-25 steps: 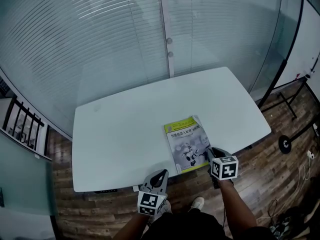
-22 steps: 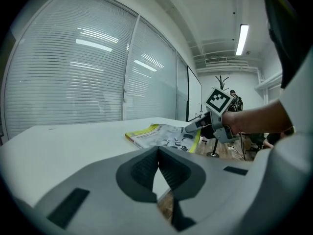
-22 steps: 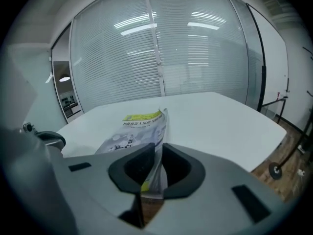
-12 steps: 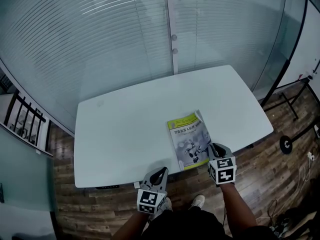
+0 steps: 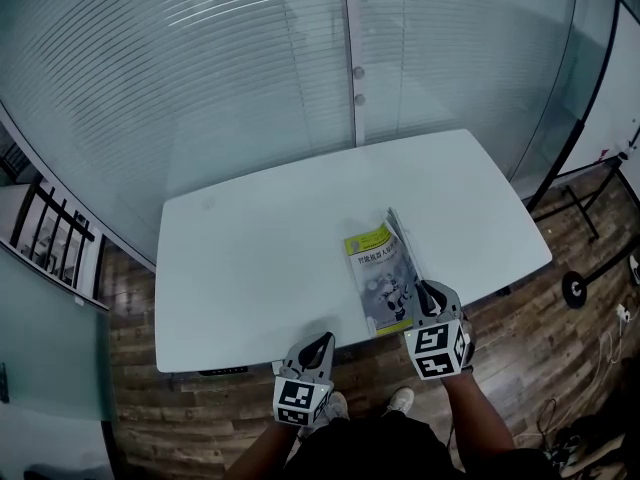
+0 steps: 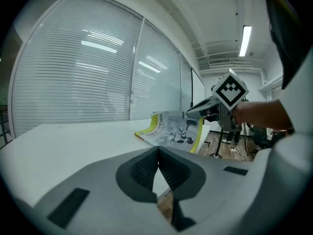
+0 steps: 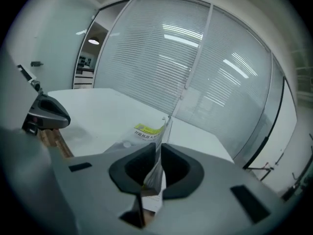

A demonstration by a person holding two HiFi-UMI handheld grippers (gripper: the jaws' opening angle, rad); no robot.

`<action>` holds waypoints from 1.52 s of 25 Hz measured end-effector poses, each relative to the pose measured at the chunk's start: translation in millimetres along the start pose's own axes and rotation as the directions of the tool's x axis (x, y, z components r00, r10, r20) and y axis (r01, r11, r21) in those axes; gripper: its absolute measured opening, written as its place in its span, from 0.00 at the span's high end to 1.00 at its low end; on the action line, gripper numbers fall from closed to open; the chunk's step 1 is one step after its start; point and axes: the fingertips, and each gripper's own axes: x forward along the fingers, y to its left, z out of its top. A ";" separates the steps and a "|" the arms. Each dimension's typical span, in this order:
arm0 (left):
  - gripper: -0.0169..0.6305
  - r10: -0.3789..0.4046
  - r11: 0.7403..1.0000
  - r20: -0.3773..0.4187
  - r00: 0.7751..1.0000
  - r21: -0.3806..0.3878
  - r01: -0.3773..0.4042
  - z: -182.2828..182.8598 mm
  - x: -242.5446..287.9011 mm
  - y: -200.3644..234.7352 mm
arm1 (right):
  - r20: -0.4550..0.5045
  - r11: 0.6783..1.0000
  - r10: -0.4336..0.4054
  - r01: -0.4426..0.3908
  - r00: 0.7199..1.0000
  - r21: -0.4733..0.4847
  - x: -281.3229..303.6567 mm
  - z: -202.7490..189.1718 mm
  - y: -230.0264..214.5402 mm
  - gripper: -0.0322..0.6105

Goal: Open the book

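One white table fills the middle of the head view. One book lies on it right of centre, near the table's lower edge, right side lifted off the top. Two grippers at the bottom: the right gripper has just been closing its jaws and pinches that raised edge. The left gripper, lower centre, has its jaws together on nothing.

On table, book (near edge)

White table; book nr front-R edge, partly open.
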 end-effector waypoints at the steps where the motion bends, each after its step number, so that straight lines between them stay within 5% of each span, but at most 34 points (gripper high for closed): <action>1: 0.96 0.001 1.000 0.001 1.000 -0.001 -0.001 -0.3 -3.1 2.3 | 0.004 1.000 -0.010 0.010 1.000 -0.027 -2.6 4.3 3.6 0.88; 14: 0.96 0.010 1.000 0.039 0.999 0.008 -0.010 0.6 -35.5 41.3 | 0.078 0.919 -0.094 0.117 0.993 -0.377 -22.7 62.3 72.1 0.89; 30: 0.96 0.114 0.992 0.043 0.993 -0.052 -0.112 -13.1 -76.8 82.9 | 0.099 0.858 0.163 -0.091 0.982 -0.506 -6.2 77.6 213.1 0.89; 38: 0.96 0.199 0.978 0.039 0.979 -0.066 -0.196 -19.8 -101.6 108.9 | 0.079 0.786 0.280 -0.182 0.957 -0.590 1.1 65.2 282.8 0.89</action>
